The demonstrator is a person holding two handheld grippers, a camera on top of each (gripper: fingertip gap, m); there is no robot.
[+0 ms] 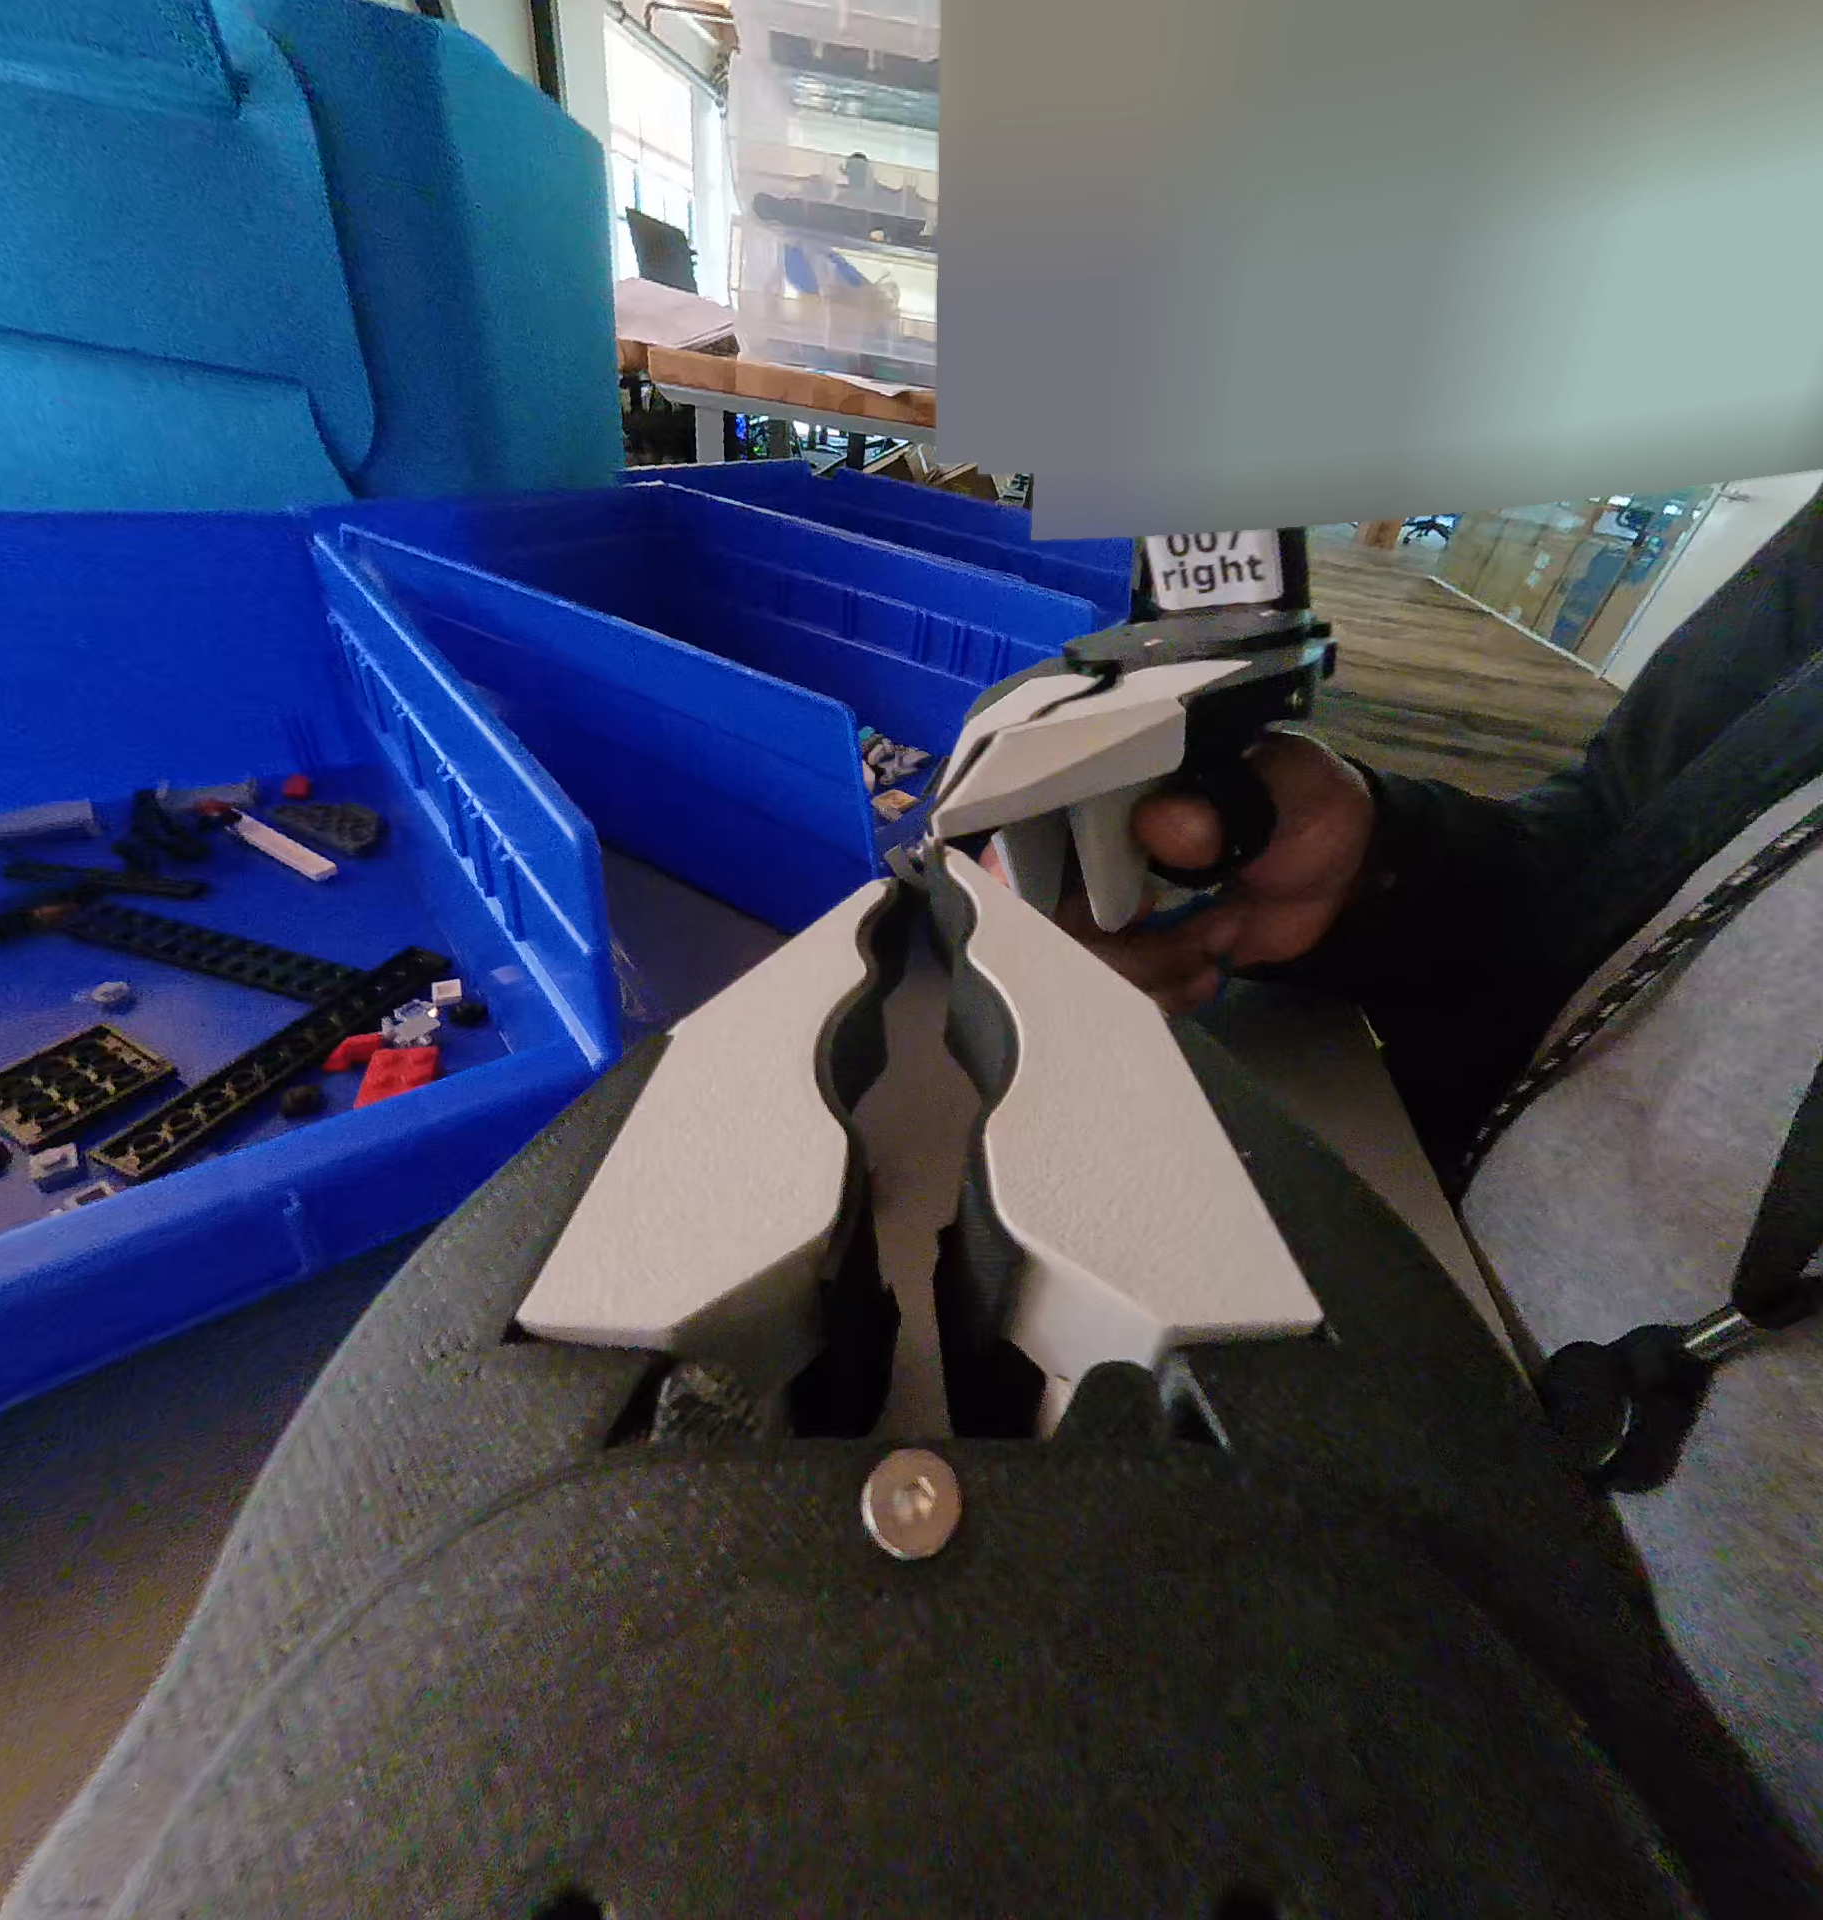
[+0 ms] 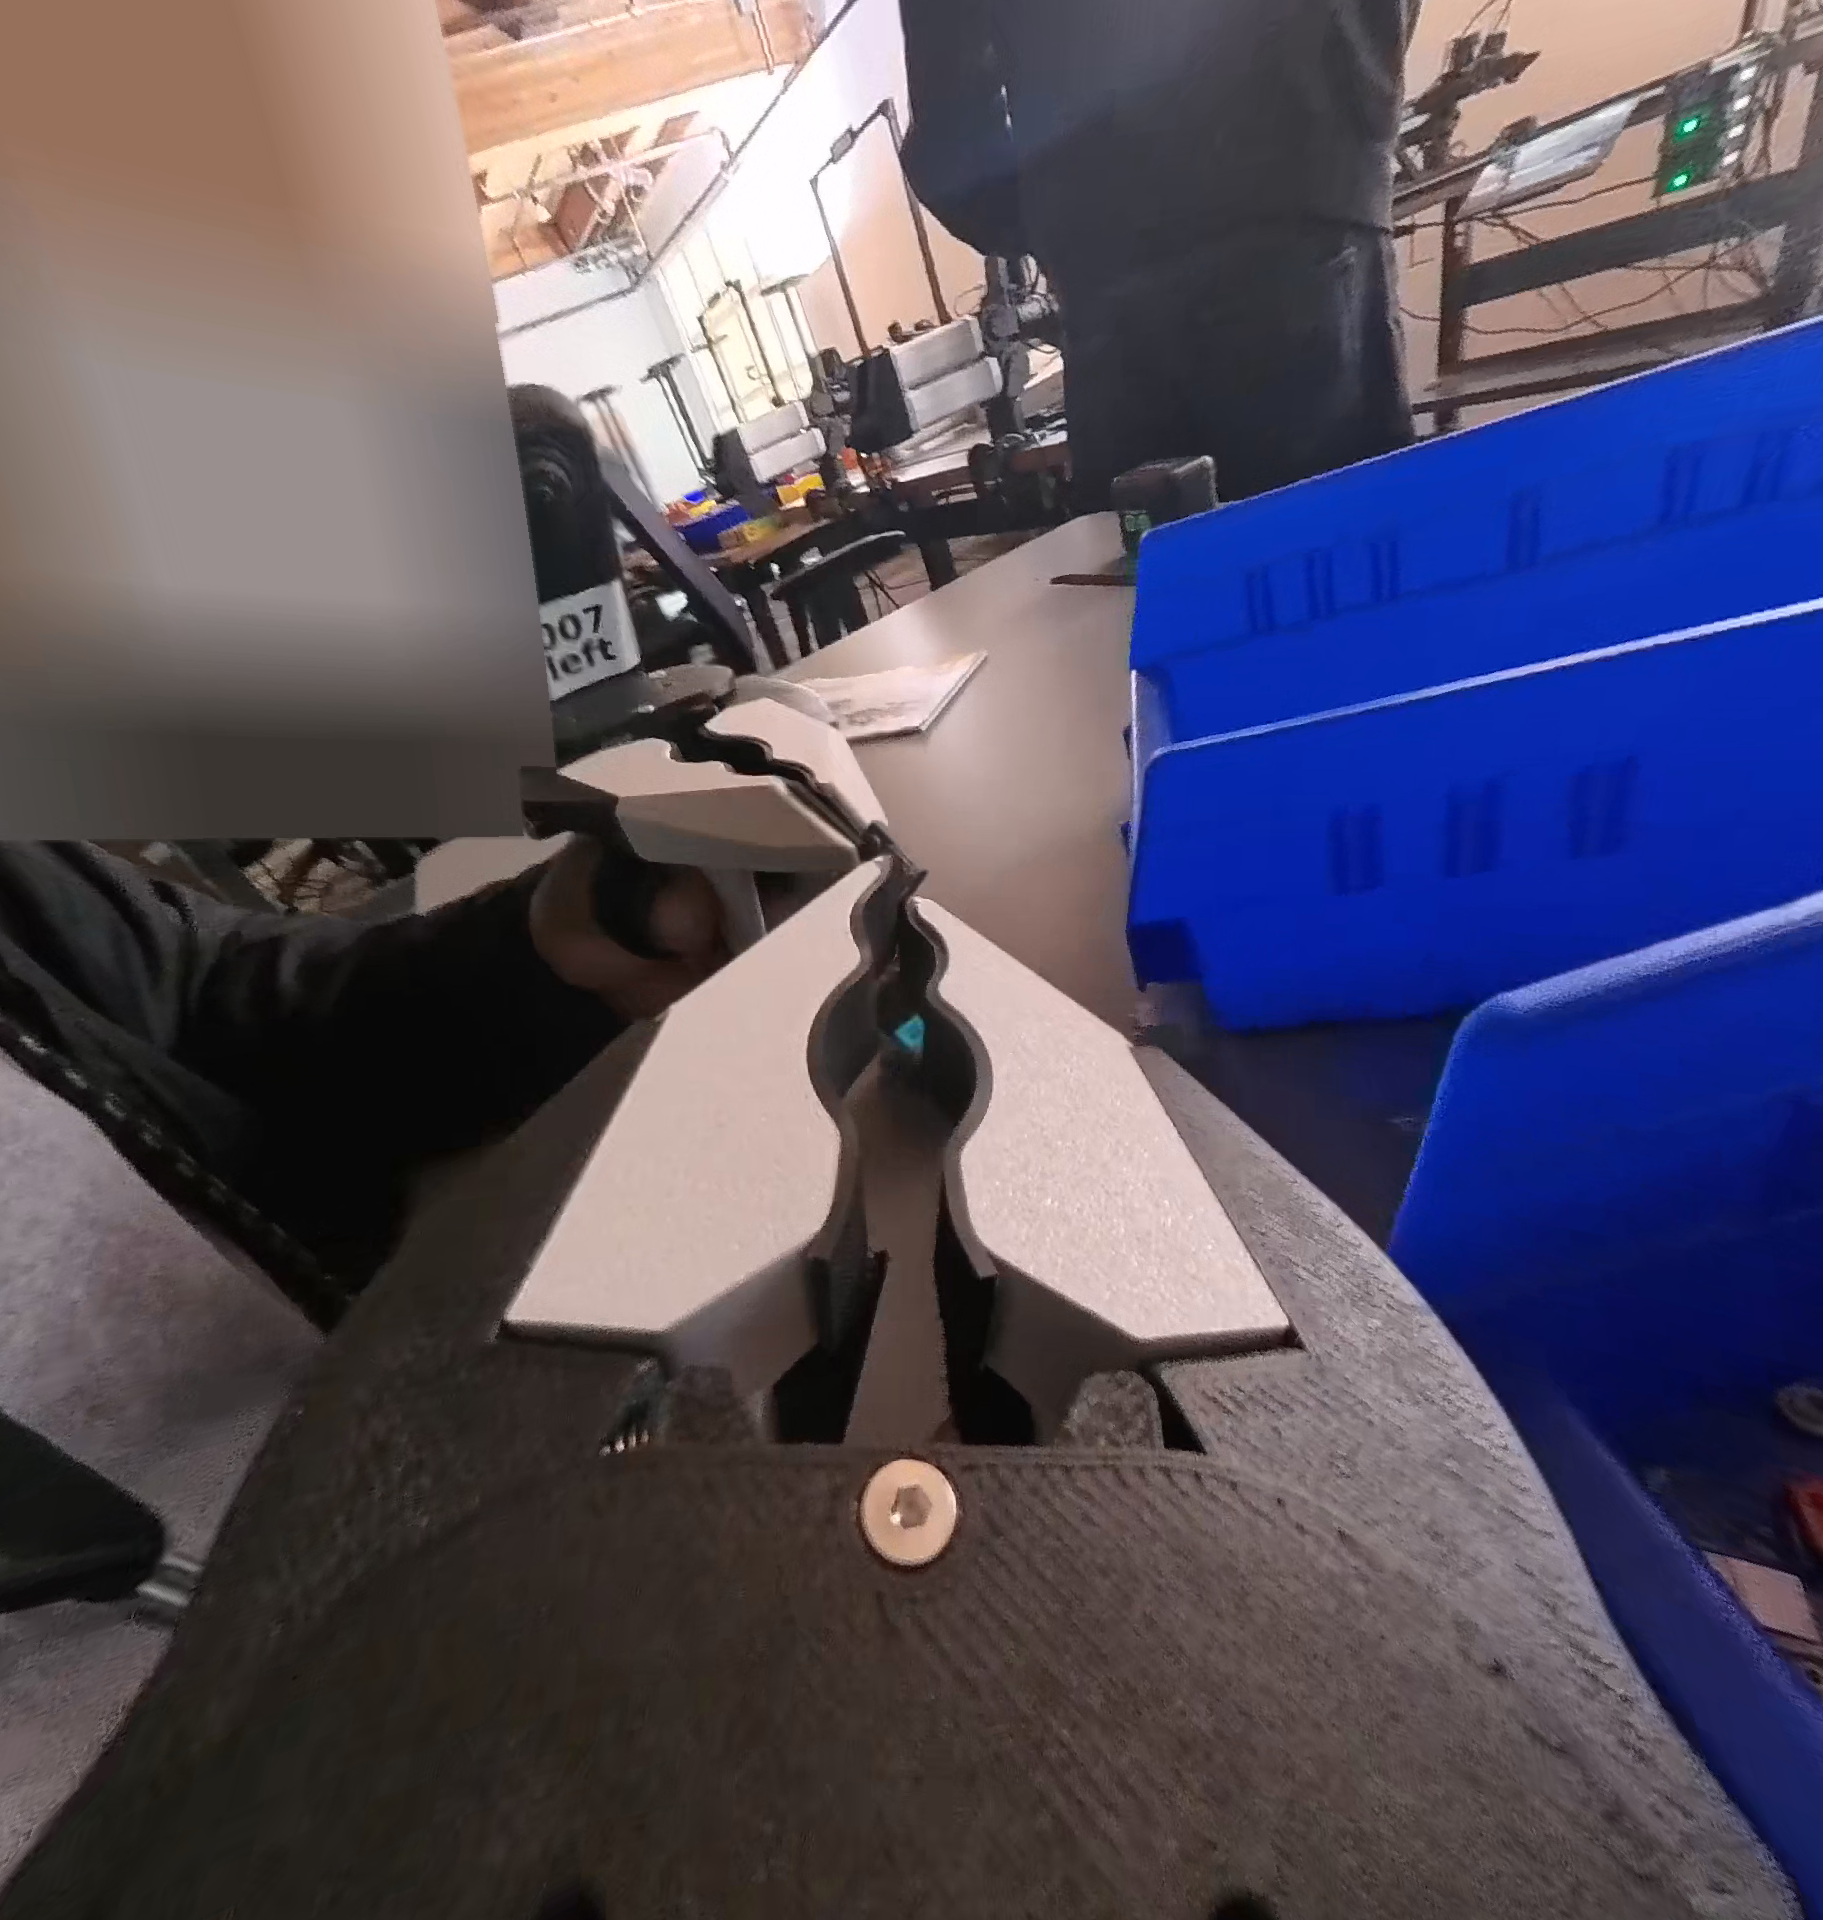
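Note:
In the left wrist view my left gripper [image 1: 922, 883] is shut on a small grey piece [image 1: 902, 857] held at its very tips, above the table edge. My right gripper [image 1: 936, 826] comes in from the right, its fingers pressed together, with the tips against the same piece. In the right wrist view my right gripper [image 2: 891, 868] meets the left gripper [image 2: 865, 836] tip to tip at the small dark piece [image 2: 883, 840]. A small teal thing [image 2: 907, 1032] shows in the hollow between my right fingers; I cannot tell whether it is gripped.
A blue bin [image 1: 450, 831] at left holds long black plates [image 1: 221, 945], red bricks [image 1: 398, 1070] and other small parts. More blue bins [image 2: 1509, 831] stand at right. A booklet [image 2: 907, 696] lies on the grey table [image 2: 990, 623]. A person [image 2: 1198, 260] stands behind. My two grippers' fingertips are within a few centimetres of each other.

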